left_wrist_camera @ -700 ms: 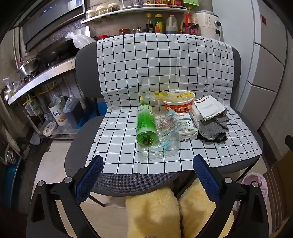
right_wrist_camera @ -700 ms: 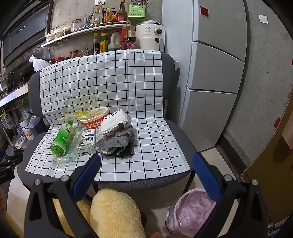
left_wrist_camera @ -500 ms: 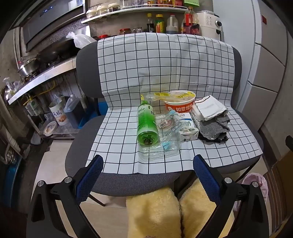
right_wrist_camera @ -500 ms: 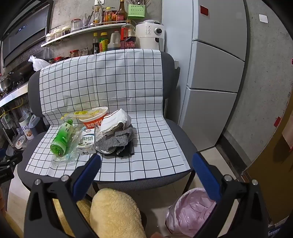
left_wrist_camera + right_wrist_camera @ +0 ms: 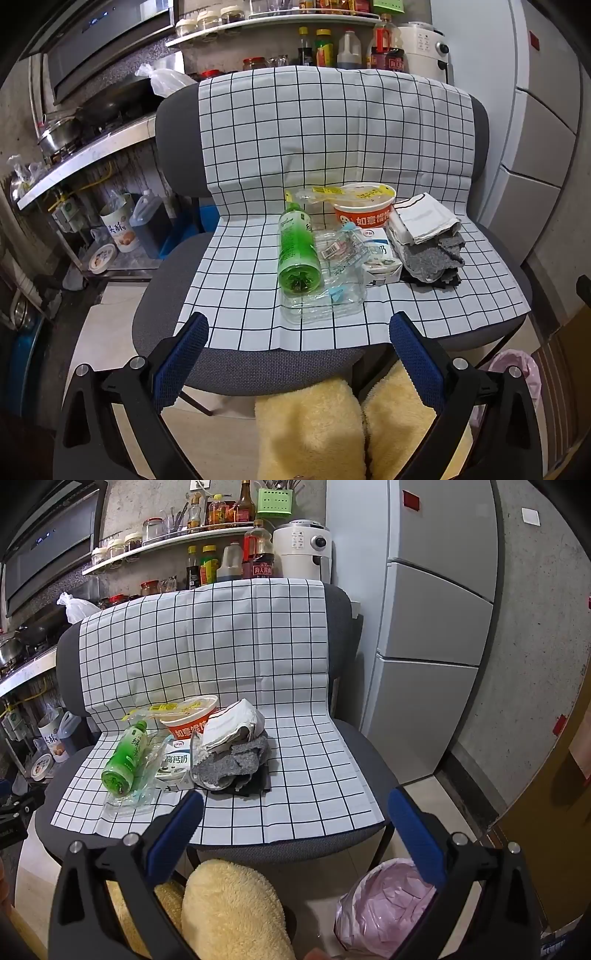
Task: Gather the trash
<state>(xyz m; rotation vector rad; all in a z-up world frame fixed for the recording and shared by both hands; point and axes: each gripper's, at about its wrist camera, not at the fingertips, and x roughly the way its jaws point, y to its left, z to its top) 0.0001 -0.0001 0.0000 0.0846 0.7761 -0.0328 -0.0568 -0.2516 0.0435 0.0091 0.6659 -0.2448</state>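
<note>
Trash lies on a checked cloth [image 5: 251, 280] over a grey chair seat: a green bottle [image 5: 297, 251] on its side, a crushed clear plastic bottle [image 5: 332, 291], a white milk carton [image 5: 380, 258], an orange noodle cup [image 5: 364, 212], a folded white paper [image 5: 424, 218] and a grey rag [image 5: 432, 254]. The same pile shows in the right wrist view, with the green bottle [image 5: 125, 753] and rag [image 5: 236, 762]. My left gripper [image 5: 299, 326] is open and empty, just short of the seat's front edge. My right gripper [image 5: 295, 801] is open and empty, in front of the seat. A pink-lined bin [image 5: 384, 897] stands on the floor at lower right.
A grey fridge [image 5: 436, 627] stands right of the chair. A kitchen counter with pots [image 5: 74, 140] and a shelf of bottles [image 5: 332, 44] are behind. Jugs and tins [image 5: 133, 225] sit on the floor at left. Yellow fluffy slippers [image 5: 310, 424] are below the grippers.
Both views have drifted slightly; the pile sits a touch higher in the left wrist view. Nothing was grasped or moved.
</note>
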